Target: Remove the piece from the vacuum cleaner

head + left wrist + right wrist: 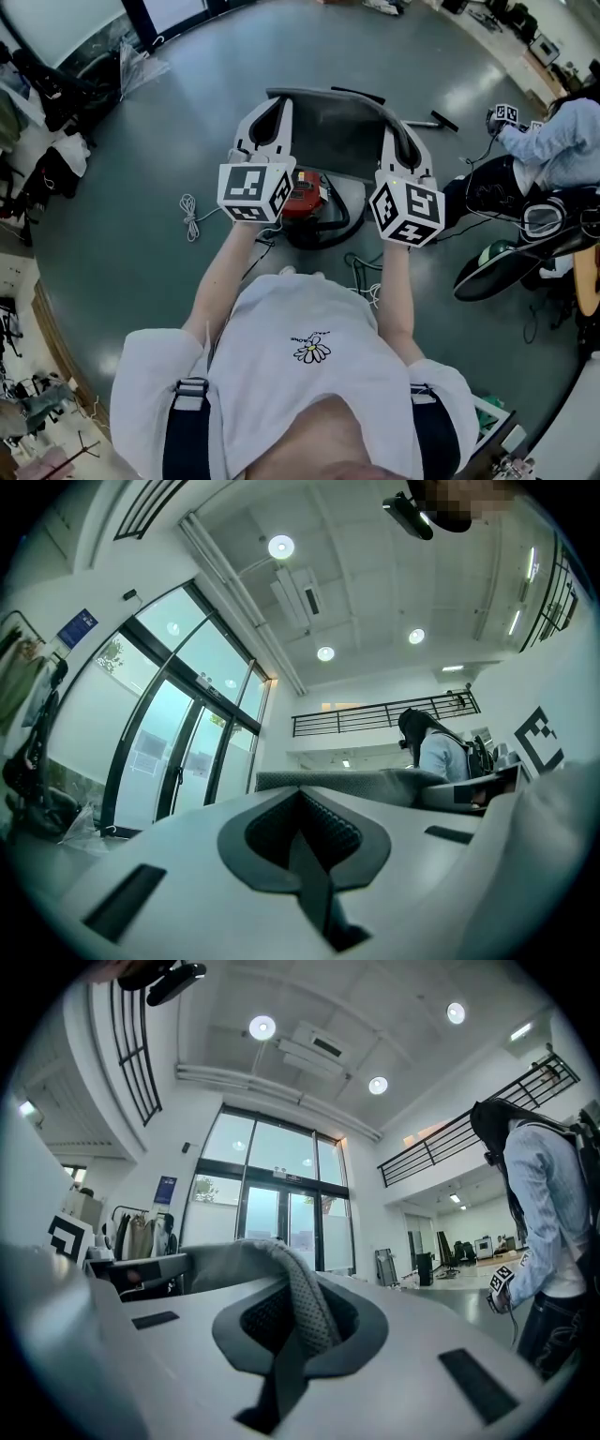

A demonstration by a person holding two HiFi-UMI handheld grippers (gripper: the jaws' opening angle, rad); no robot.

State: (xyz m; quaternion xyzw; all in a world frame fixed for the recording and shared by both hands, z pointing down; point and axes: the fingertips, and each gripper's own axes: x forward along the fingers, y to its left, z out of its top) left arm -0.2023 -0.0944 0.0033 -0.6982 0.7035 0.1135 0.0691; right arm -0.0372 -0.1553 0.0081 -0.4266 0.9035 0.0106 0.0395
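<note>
Nearest the head camera was the person's white T-shirt, printed with one daisy under a line of script too small to read. Two bare forearms reached forward from it, each ending in one tool with one marker cube on it.

One grey piece hung between the two tools, lifted clear of the vacuum cleaner. Its long axis ran left to right across the head view, about level, from one tool to the other. The left tool was clenched on the piece's left end. The right tool was clenched on a fold of its mesh fabric, which humped up out of the jaws.

One red and black vacuum cleaner sat on the grey floor just below the piece, with its dark hose curled round it. No brand could be read on it.

One coil of white cord lay on the floor to the left. A second person in a pale blue shirt stood at the right. One blue sign hung by the windows, its writing too small to read.
</note>
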